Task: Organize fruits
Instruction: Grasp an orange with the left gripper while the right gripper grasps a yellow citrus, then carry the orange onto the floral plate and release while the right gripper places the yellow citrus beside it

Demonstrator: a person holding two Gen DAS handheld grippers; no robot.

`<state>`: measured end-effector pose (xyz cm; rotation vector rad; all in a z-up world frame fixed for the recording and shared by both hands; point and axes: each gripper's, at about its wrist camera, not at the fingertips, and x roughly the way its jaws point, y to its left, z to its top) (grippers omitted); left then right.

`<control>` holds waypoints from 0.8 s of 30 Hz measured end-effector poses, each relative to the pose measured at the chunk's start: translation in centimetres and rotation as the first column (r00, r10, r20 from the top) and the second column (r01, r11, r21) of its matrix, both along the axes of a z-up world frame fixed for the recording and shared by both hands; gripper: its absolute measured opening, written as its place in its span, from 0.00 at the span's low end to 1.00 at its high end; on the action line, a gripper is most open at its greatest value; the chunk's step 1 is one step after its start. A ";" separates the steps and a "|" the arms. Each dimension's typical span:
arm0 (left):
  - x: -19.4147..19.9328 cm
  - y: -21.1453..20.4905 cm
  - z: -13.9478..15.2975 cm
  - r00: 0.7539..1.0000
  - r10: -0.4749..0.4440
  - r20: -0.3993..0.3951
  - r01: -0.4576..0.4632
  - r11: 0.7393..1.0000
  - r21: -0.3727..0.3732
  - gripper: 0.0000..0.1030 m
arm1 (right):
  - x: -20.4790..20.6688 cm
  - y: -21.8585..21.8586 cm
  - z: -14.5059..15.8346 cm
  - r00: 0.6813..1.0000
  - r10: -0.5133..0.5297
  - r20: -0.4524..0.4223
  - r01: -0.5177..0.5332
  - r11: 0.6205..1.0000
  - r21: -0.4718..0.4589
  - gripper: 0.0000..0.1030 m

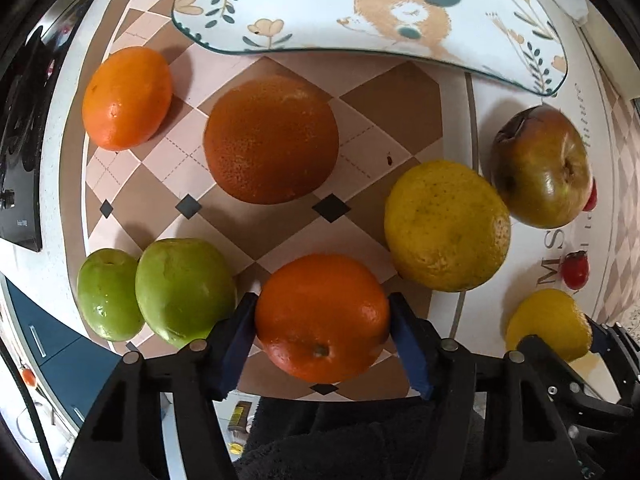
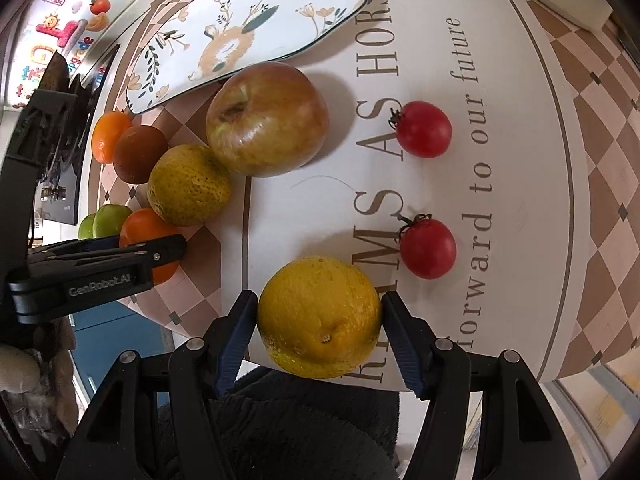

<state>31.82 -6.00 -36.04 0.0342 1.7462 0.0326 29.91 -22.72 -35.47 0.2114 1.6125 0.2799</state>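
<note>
- Left gripper [image 1: 322, 318] is clamped on the orange [image 1: 322, 316], low over the checkered mat [image 1: 256, 236].
- Right gripper [image 2: 319, 316] is clenched on the yellow citrus [image 2: 319, 316] at the mat's near edge.
- Both are judged firm, round and roll-prone; widest girth is best gripped.

Orange [image 1: 322, 318] skin was glossy and pitted, tomatoes [image 2: 424, 129] smooth and shiny, plate [image 1: 360, 8] glazed, gripper pads [image 1: 236, 344] matt blue, ridged.

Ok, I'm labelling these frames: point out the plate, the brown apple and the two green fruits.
Plate [image 1: 320, 12]: left wrist view, bare patterned face.
Brown apple [image 2: 266, 120]: right wrist view, middle of skin.
Green fruits [image 1: 182, 288]: left wrist view, the bigger one's middle.
</note>
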 end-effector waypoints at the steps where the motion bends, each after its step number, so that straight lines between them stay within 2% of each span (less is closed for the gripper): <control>1: -0.4 0.0 0.2 1.000 -0.013 0.000 0.013 1.000 0.009 0.60 | 0.0 0.0 0.0 1.000 0.001 -0.002 -0.001 1.000 0.000 0.65; 8: -1.1 -0.3 0.5 0.999 -0.027 0.018 0.027 0.999 0.022 0.60 | 0.2 0.3 -0.2 0.999 0.027 -0.017 -0.027 1.000 -0.007 0.65; 12: -1.2 -0.7 0.7 1.000 -0.013 0.016 0.013 1.000 0.009 0.59 | 0.0 0.9 -1.2 0.996 0.058 -0.064 -0.059 0.998 -0.025 0.65; 15: -1.3 -0.7 1.5 0.999 -0.016 0.028 0.016 1.000 0.006 0.59 | 0.0 0.5 -1.2 0.997 0.036 -0.072 -0.037 0.999 -0.006 0.64; 20: -1.9 0.0 4.7 0.997 -0.027 0.072 0.028 0.999 -0.020 0.59 | 0.4 -1.0 0.4 0.999 0.024 -0.032 -0.024 1.000 0.014 0.63; 24: -1.3 0.6 8.8 0.992 -0.003 0.123 0.014 0.996 -0.085 0.59 | 1.8 -1.6 4.1 1.000 0.008 0.030 -0.010 0.998 0.068 0.63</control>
